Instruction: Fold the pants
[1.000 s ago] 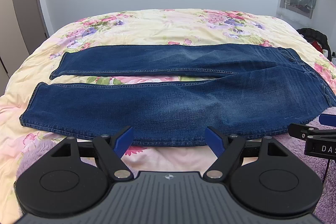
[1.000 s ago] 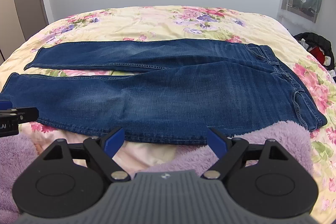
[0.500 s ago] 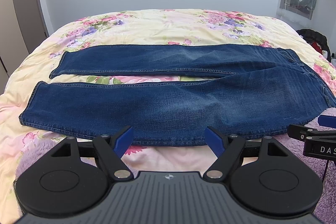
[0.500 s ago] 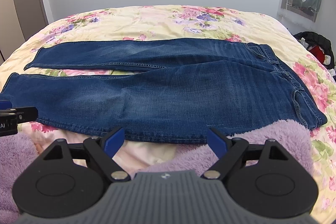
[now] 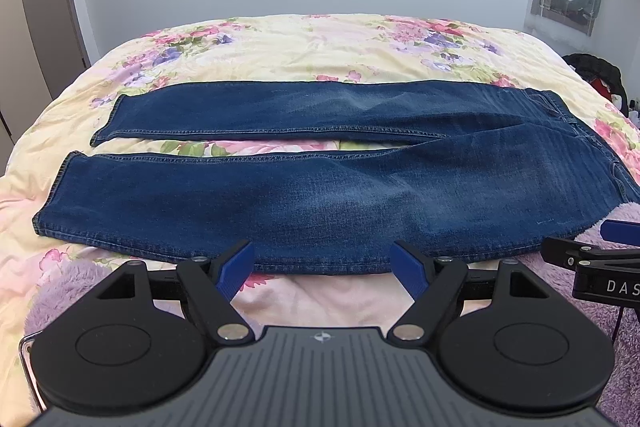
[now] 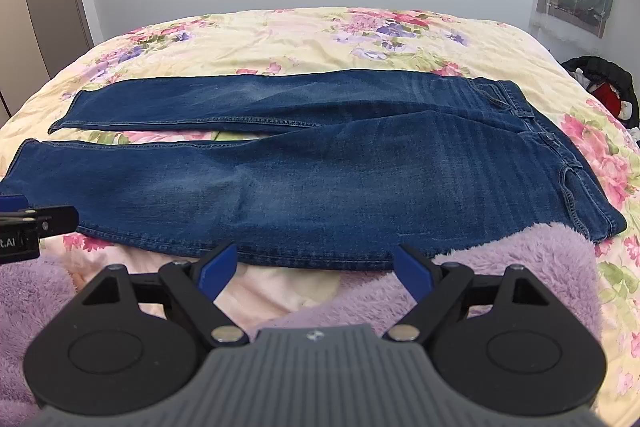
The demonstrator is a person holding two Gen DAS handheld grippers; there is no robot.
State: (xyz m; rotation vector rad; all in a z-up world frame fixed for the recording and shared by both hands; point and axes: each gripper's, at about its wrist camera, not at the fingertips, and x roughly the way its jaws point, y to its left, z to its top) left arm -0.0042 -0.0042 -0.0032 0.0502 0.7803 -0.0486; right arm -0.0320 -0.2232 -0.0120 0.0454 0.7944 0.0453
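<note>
Dark blue jeans [image 5: 320,195] [image 6: 340,183] lie flat across the floral bed, both legs stretched to the left, waistband at the right. A narrow strip of quilt shows between the legs. My left gripper [image 5: 322,263] hovers open just before the near leg's front hem edge, around its middle, holding nothing. My right gripper [image 6: 316,265] is open too, in front of the near edge by the thigh part. Each gripper's tip shows at the side of the other's view: the right one [image 5: 600,247] and the left one [image 6: 28,223].
A floral quilt [image 5: 320,43] covers the bed. A fuzzy purple blanket [image 6: 520,259] lies along the near edge, under the jeans' waist corner. A dark pile of clothes [image 6: 608,87] sits off the bed's right side. A door [image 5: 36,7] stands at the left wall.
Both grippers have crept slightly forward toward the jeans' near edge; the jeans lie as before and both grippers remain open.
</note>
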